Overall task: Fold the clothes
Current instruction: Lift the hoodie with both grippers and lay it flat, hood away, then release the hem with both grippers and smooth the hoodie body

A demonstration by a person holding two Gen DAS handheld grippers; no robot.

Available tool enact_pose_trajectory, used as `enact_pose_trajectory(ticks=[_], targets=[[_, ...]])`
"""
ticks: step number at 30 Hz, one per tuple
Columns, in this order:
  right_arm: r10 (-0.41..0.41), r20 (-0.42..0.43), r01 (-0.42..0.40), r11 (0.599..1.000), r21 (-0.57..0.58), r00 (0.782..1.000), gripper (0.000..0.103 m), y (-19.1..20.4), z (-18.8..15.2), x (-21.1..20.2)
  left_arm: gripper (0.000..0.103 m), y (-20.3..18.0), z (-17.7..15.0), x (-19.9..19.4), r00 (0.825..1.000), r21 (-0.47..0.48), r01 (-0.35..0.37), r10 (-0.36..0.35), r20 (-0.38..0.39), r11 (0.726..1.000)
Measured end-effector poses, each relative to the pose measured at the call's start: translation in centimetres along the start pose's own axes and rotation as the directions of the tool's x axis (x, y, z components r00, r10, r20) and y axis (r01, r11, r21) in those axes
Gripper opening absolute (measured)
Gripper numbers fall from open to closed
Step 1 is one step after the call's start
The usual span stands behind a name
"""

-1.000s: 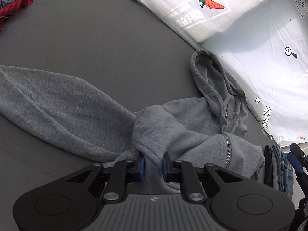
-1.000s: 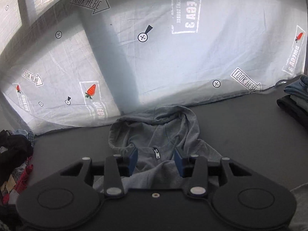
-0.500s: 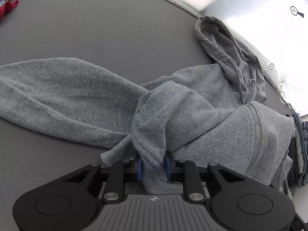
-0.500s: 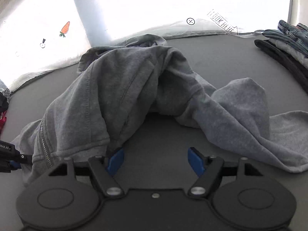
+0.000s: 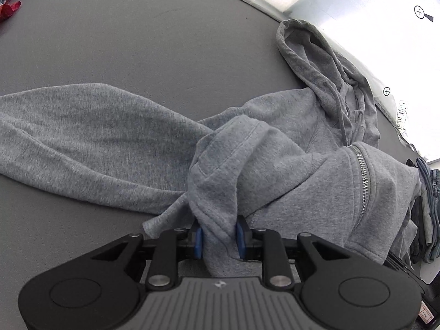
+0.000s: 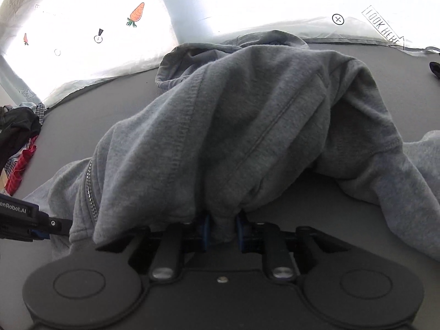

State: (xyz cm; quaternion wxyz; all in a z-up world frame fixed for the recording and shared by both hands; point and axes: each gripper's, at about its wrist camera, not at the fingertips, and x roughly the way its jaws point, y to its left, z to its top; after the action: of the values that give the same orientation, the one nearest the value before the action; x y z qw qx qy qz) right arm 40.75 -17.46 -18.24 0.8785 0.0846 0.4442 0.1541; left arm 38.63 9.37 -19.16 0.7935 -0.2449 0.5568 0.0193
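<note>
Left wrist: left gripper [image 5: 218,238] jaws closing, pinching hoodie [image 5: 275,170]; right gripper [image 6: 222,232] likewise; folded stack [image 5: 426,209] beside.

Staged recording setup, prob. a lab: grey mat [image 5: 137,41] w/ white printed backdrop sheet [image 6: 82,13], clothes piles [image 6: 19,137].

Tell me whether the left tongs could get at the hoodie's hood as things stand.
Probably not yet. The left tongs are closing on a bunched fold of the grey hoodie, so they are occupied. The hood lies uncovered beyond it, near the white sheet.
</note>
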Motion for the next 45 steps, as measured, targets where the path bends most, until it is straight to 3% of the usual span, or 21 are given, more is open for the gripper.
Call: enact_pose_trajectory(ticks=[2,6,10,15,19,21,23,25,27,28,29,30,31,33,36,38,42,45], targets=[[0.01,0.011,-0.01,1.0,0.024,1.0,0.013,-0.7,-0.1,-1.3,0.016,-0.4,-0.3,-0.4,1.0,0.007,-0.023,0.023,0.016,1.0],[-0.044,0.099,0.048,0.998,-0.04,0.994,0.012,-0.1,-0.9,-6.9,0.013,-1.2,-0.7,-4.1,0.997,0.047,-0.032,0.029,0.078,0.998],[-0.07,0.175,0.086,0.992,-0.088,0.982,0.012,-1.0,-2.5,-14.1,0.012,-1.0,-2.2,-8.9,0.991,0.034,0.031,-0.035,0.128,0.999],[-0.09,0.216,0.128,0.978,-0.168,0.972,0.011,-2.3,-4.9,-23.5,0.011,0.3,-6.3,-14.8,0.981,-0.024,0.153,-0.148,0.128,0.988],[-0.072,0.226,0.095,0.991,-0.09,0.971,0.012,-4.6,-6.0,-30.9,0.007,-1.1,-10.0,-21.1,0.969,0.024,0.193,-0.194,0.153,0.981],[-0.078,0.203,0.088,0.995,-0.041,0.976,0.012,-6.7,-6.7,-32.6,0.008,-1.9,-11.5,-22.4,0.971,0.056,0.192,-0.198,0.131,0.98],[-0.128,0.148,0.133,0.991,-0.024,0.981,0.012,-8.0,-8.3,-32.1,0.009,-2.1,-13.1,-21.4,0.987,0.067,0.123,-0.129,0.094,0.99],[-0.152,-0.011,0.152,0.988,-0.026,0.988,0.02,-9.2,-10.7,-29.0,0.013,-1.4,-15.1,-17.3,1.0,0.066,0.011,-0.01,-0.009,0.998],[-0.228,-0.142,0.222,0.973,-0.059,0.963,0.022,-9.8,-12.7,-25.9,0.016,-0.5,-16.9,-13.2,0.988,0.058,-0.106,0.112,-0.11,0.993],[-0.292,-0.176,0.278,0.955,-0.101,0.94,0.024,-9.9,-14.1,-24.8,0.016,0.2,-18.0,-11.4,0.969,0.054,-0.174,0.181,-0.171,0.983],[-0.297,-0.193,0.279,0.953,-0.118,0.935,0.024,-9.7,-14.7,-24.5,0.015,0.5,-18.6,-10.6,0.952,0.053,-0.216,0.223,-0.209,0.975],[-0.277,-0.2,0.261,0.96,-0.102,0.94,0.028,-10.0,-15.0,-24.7,0.014,0.9,-19.1,-10.8,0.949,0.037,-0.235,0.237,-0.206,0.971],[-0.256,-0.206,0.244,0.966,-0.086,0.944,0.039,-10.4,-15.3,-25.0,0.014,1.3,-19.7,-11.1,0.948,0.02,-0.25,0.249,-0.198,0.968],[-0.229,-0.184,0.225,0.973,-0.043,0.956,0.047,-10.9,-15.2,-25.5,0.018,1.8,-20.1,-12.0,0.963,-0.023,-0.225,0.219,-0.155,0.974],[-0.229,-0.191,0.223,0.973,-0.052,0.955,0.047,-11.3,-14.9,-24.3,0.026,2.0,-20.3,-12.2,0.97,-0.02,-0.224,0.221,-0.102,0.974],[-0.21,-0.199,0.203,0.978,-0.055,0.957,0.047,-11.2,-14.7,-23.4,0.033,1.7,-20.2,-11.7,0.969,0.036,-0.242,0.244,-0.046,0.97],[-0.165,-0.209,0.154,0.986,-0.067,0.964,0.051,-10.6,-14.4,-21.5,0.052,1.7,-19.8,-9.6,0.985,0.111,-0.17,0.171,0.003,0.979],[-0.167,-0.228,0.148,0.984,-0.097,0.959,0.058,-10.2,-14.5,-19.4,0.063,2.1,-19.2,-8.0,0.992,0.076,-0.122,0.124,-0.019,0.99]])
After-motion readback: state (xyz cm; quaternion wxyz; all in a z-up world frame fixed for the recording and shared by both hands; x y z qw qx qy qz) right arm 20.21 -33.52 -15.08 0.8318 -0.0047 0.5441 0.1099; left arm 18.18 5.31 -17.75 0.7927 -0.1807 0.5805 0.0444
